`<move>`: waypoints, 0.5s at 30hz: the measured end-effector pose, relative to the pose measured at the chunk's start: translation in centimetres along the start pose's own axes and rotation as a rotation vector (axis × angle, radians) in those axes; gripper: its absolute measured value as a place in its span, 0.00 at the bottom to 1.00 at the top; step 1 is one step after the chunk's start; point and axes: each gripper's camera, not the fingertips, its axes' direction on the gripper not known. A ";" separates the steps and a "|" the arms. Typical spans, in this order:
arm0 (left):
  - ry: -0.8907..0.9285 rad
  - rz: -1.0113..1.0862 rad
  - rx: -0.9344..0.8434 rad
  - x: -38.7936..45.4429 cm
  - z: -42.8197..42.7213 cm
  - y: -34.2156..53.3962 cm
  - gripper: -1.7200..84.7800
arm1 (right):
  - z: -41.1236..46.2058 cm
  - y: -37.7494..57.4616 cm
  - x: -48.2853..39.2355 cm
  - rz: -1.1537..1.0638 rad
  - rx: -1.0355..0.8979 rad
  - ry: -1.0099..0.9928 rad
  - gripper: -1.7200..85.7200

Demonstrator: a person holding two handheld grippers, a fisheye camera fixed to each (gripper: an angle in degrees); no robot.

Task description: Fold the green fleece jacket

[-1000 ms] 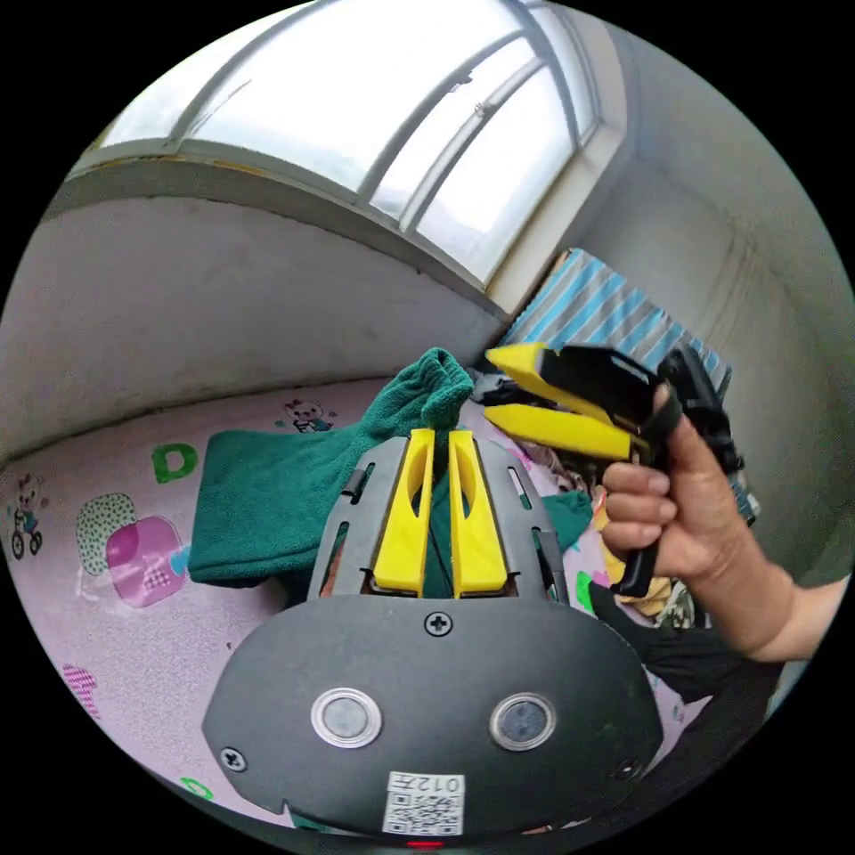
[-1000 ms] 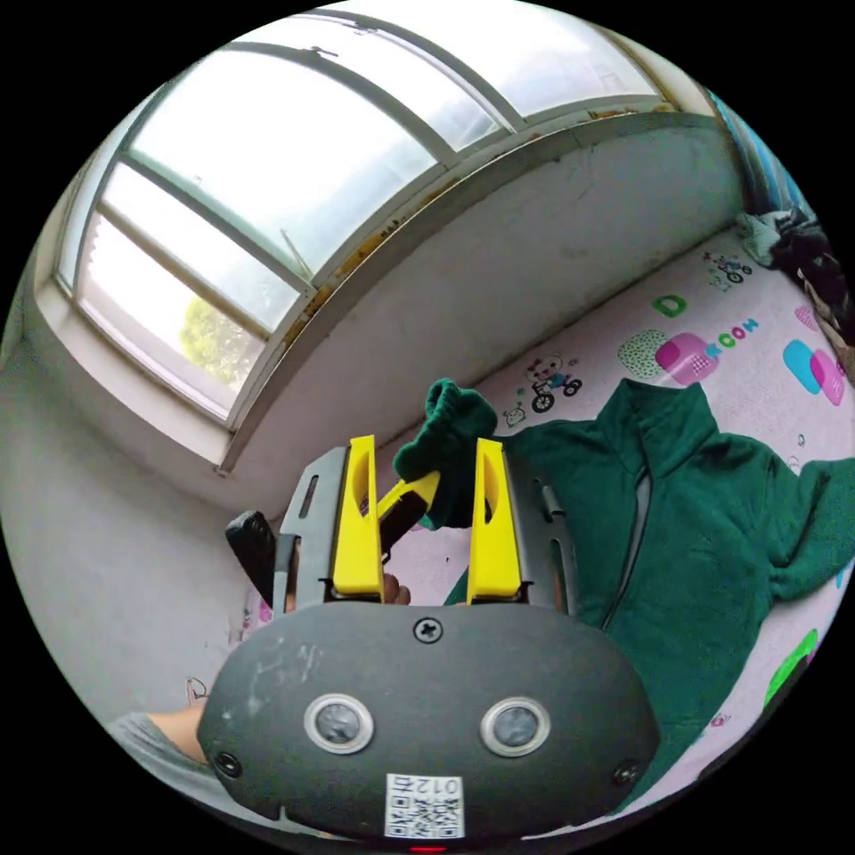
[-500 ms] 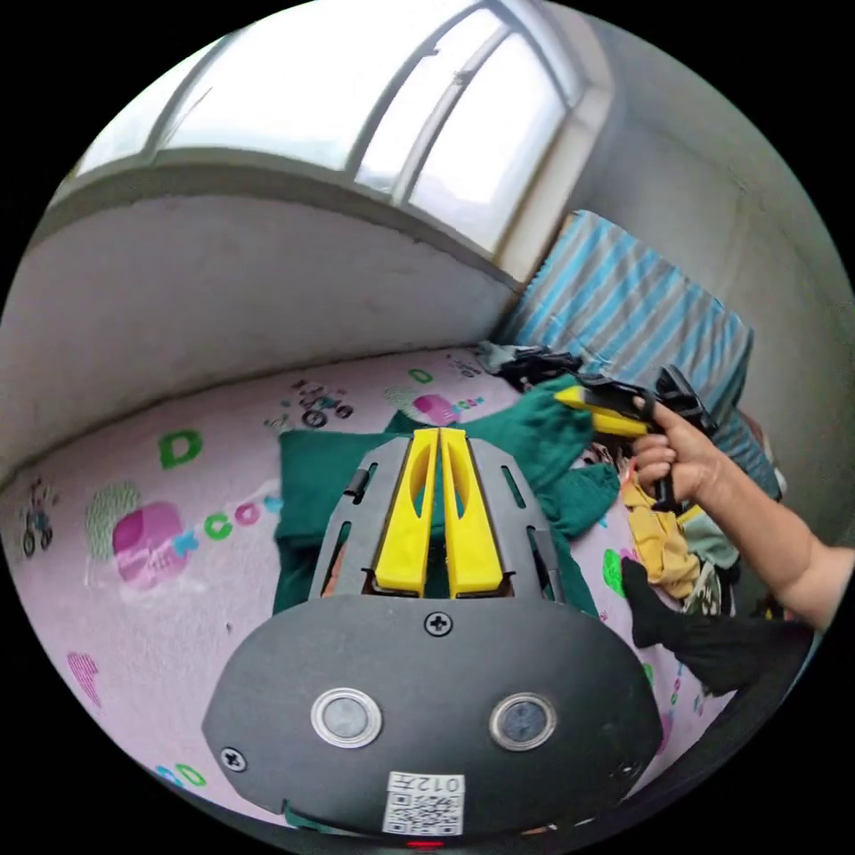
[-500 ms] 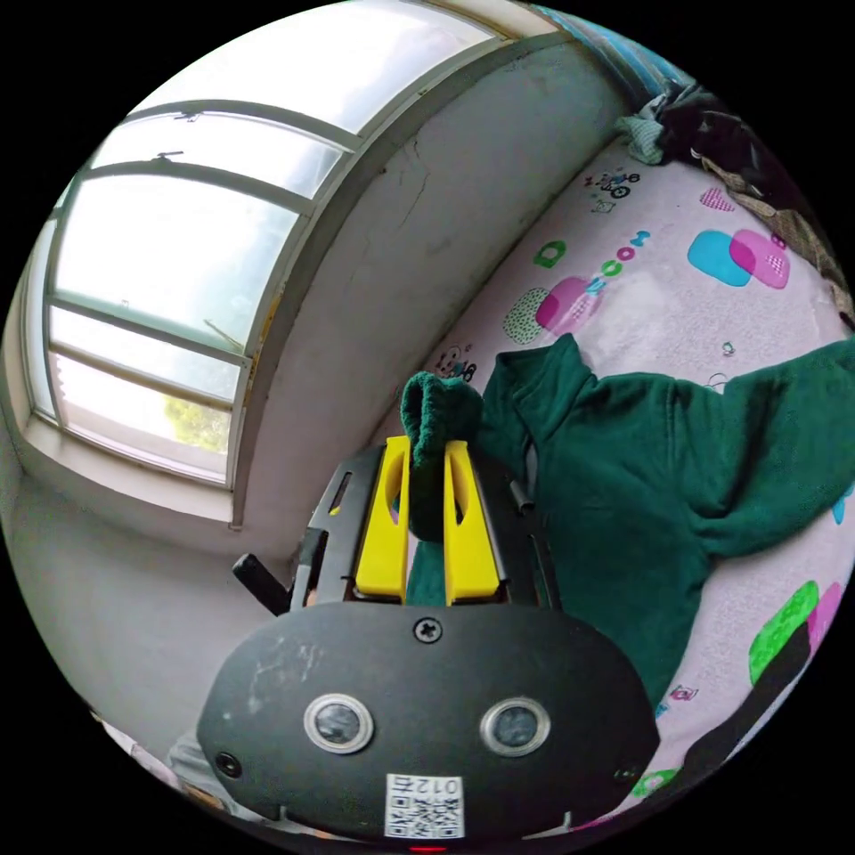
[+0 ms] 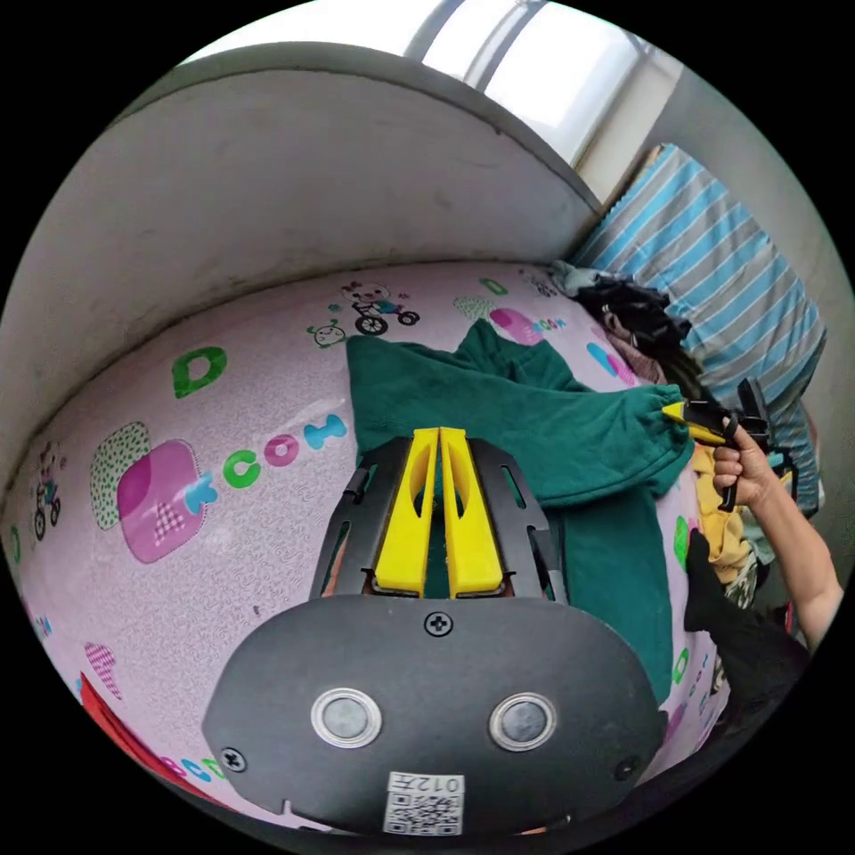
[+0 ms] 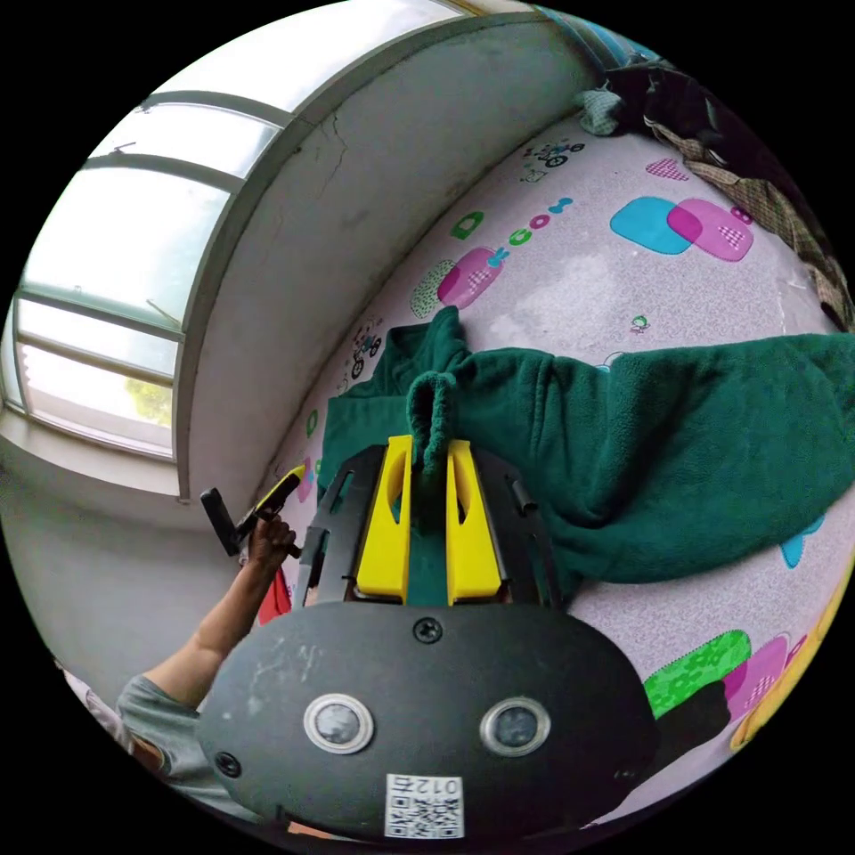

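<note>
Both arms now spread wide apart; right gripper (image 6: 426, 463) clamps jacket (image 6: 677, 445) cuff, left gripper (image 5: 438, 445) pinches fabric.

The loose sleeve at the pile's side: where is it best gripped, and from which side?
Probably at its cuff, coming from the pile's side. The sleeve lies stretched across the jacket, its bunched cuff hanging past the edge.

Nubby green fleece jacket (image 6: 677, 445), matt plastic tongs (image 6: 426, 525)
</note>
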 end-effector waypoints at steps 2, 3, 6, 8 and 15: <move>-0.059 0.031 -0.048 1.1 2.2 -0.7 0.03 | 0.5 -0.1 1.1 -0.005 -0.014 0.051 0.09; -0.089 0.039 -0.081 1.4 3.6 -1.1 0.03 | 0.6 -0.2 1.4 -0.002 -0.015 0.064 0.09; -0.173 0.021 -0.135 1.2 6.3 -1.4 0.03 | 1.2 -0.3 3.1 0.024 -0.024 0.119 0.09; -0.184 0.014 -0.173 0.8 7.6 -1.5 0.02 | 1.9 -0.2 4.4 0.054 -0.046 0.168 0.09; -0.222 0.068 -0.205 0.9 10.4 -2.4 0.02 | -0.2 0.7 5.7 0.093 0.042 0.258 0.07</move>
